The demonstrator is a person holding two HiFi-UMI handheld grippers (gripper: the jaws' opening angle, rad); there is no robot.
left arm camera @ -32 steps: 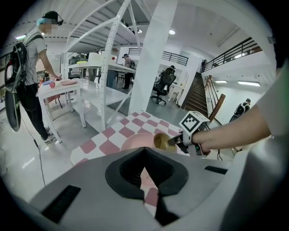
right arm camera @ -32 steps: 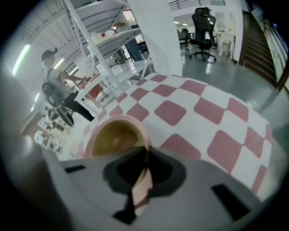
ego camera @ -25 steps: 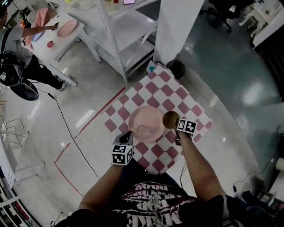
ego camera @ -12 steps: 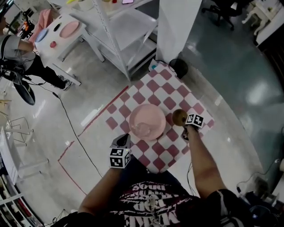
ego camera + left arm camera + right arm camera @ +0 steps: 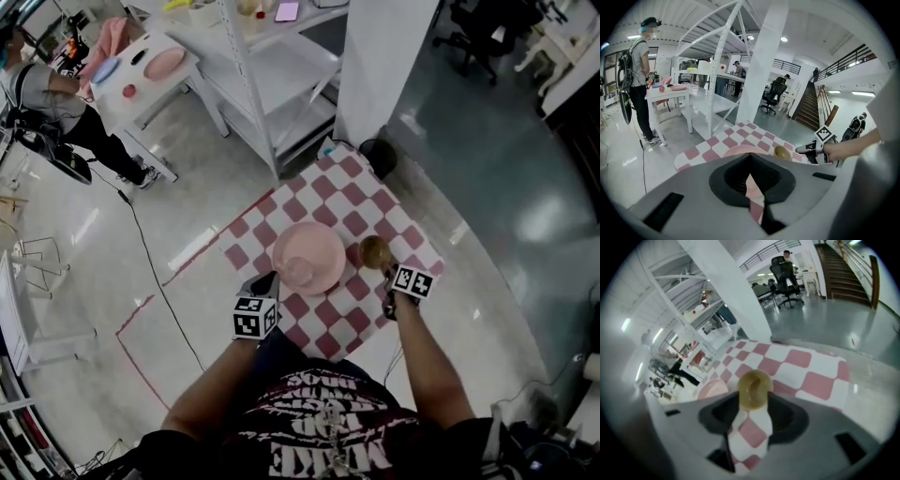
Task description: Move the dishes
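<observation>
A checkered table (image 5: pixel 361 192) stands on a glossy floor (image 5: pixel 487 187). A white pillar (image 5: pixel 384 66) and a black bin (image 5: pixel 379 152) stand just past its far corner. A white rack (image 5: pixel 272 84) rises to the far left. Beyond the rack is a small side table (image 5: pixel 141 80) with a pink dish (image 5: pixel 164 63) on it, and a person (image 5: pixel 42 94) stands beside that. A cable (image 5: pixel 155 281) and a red tape line (image 5: pixel 202 258) run over the floor on the left.

On the checkered table lie a pink plate (image 5: pixel 309 258) and, just right of it, a small golden bowl (image 5: pixel 376 251), upright. The plate lies between the two grippers.

The left gripper (image 5: pixel 266 281) points at the plate's near rim with its jaws closed together. Whether they pinch the rim or only sit beside it I cannot tell. The right gripper (image 5: pixel 386 277) points down at the bowl. Its jaws have just been opening and now stand wide. The bowl rests on the table at their tips, between them, and the pads do not appear to press on its sides.
</observation>
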